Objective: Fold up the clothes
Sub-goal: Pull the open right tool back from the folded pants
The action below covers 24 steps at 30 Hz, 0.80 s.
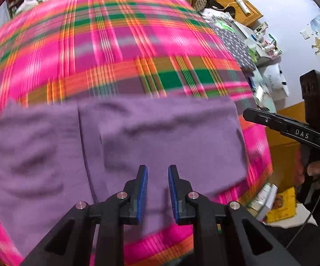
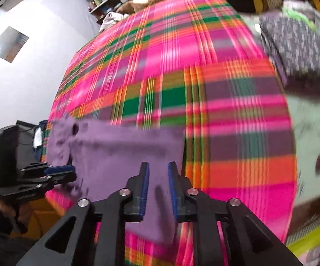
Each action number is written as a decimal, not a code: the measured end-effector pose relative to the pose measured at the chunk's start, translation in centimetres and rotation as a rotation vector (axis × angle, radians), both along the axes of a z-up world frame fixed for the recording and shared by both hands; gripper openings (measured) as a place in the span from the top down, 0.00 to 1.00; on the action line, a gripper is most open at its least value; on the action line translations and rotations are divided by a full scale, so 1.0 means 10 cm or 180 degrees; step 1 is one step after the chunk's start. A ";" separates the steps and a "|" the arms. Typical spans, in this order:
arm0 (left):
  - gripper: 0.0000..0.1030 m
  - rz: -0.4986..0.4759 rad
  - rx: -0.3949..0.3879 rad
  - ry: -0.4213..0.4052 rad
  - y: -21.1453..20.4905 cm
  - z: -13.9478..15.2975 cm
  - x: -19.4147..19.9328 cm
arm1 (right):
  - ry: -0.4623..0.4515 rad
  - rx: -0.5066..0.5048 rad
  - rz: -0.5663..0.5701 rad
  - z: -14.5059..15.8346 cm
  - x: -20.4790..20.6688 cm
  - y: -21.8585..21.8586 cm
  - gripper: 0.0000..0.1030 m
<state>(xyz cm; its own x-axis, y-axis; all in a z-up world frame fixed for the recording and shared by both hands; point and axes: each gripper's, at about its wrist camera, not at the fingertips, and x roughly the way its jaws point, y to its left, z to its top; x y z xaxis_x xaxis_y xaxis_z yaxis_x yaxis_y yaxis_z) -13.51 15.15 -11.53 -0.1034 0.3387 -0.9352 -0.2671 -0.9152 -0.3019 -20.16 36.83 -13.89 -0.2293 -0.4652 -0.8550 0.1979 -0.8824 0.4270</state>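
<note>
Both grippers hover over the folded garment

Our left gripper and right gripper – jaws parted, gripping nothing – hang above the soft purple knitted garment, its long axis crosswise.

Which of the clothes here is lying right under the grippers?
The plain purple garment, spread on the plaid cover. The dark patterned folded piece sits apart, at the far right edge.

My right tongs stand parted and empty over the near right end of the purple garment, spread flat on the pink plaid bedspread, while my left tongs reach its left edge.
</note>
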 end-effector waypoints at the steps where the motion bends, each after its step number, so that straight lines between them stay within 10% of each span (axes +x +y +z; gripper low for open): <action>1: 0.82 0.0015 -0.0036 0.0036 0.02 -0.02 -0.08 | 0.0025 0.0030 0.0020 0.01 -0.06 0.00 0.80; 9: 0.82 0.0154 -0.0056 -0.0120 -0.01 -0.27 -0.47 | -0.0192 0.0266 0.0065 -0.22 -0.42 0.00 0.81; 24: 0.82 0.0192 0.0020 -0.0314 -0.25 -0.23 0.21 | -0.0316 0.0225 0.0510 -0.20 0.38 0.00 0.80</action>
